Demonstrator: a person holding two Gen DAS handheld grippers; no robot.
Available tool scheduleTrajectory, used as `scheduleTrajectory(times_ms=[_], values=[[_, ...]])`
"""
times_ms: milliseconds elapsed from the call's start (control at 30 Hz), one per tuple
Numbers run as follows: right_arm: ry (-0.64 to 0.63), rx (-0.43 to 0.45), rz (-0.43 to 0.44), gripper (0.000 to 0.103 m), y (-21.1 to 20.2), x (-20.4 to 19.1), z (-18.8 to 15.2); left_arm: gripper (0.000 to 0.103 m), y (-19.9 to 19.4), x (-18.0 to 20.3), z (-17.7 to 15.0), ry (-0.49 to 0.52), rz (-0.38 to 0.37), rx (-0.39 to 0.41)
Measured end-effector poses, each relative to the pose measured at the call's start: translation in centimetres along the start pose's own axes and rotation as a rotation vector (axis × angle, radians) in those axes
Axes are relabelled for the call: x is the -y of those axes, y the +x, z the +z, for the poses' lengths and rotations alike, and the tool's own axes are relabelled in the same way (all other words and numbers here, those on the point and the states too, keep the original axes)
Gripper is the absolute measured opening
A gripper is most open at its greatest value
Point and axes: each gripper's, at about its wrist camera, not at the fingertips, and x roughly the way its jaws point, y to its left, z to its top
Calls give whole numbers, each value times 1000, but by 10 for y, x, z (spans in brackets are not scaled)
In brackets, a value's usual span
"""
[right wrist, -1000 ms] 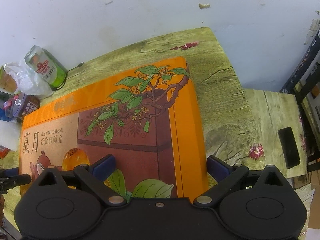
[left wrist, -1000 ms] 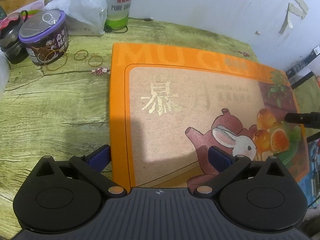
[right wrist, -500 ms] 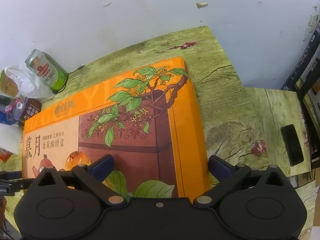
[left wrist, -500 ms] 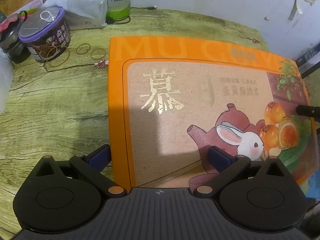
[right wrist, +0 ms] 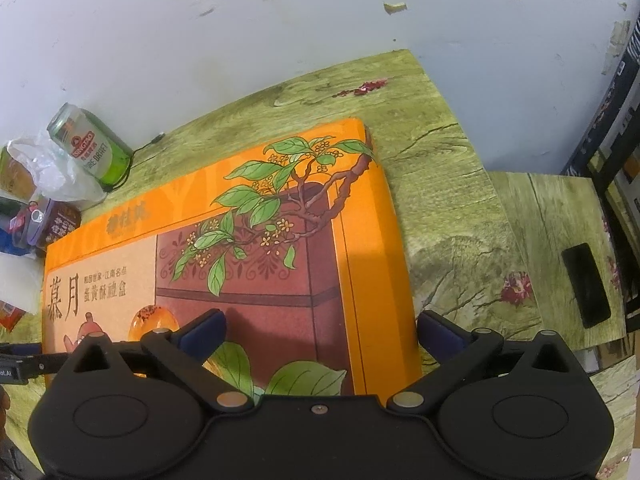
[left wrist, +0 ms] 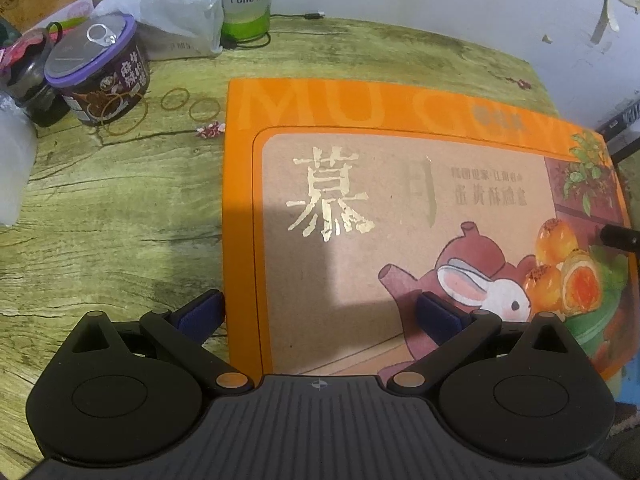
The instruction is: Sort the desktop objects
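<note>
Right gripper spread over box right edge, left gripper spread over its left edge, can behind box on table.

"PURE DRAFT" on can

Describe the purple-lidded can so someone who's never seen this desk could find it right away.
Start at the big orange box on the green table, then look past its far left corner toward the beer can. The purple-lidded can stands there beside rubber bands: short, dark brown, with a pull-tab top.
</note>
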Motion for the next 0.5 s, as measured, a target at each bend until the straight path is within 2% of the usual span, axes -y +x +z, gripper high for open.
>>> scheduleTrajectory(times_ms=[300, 500], values=[[-41, 40, 26, 103, -14, -3, 3, 102, 2, 1, 5, -21, 27, 3], [-46, 33, 46, 103, -11, 0, 5, 103, 6, 4, 8, -38, 35, -7]])
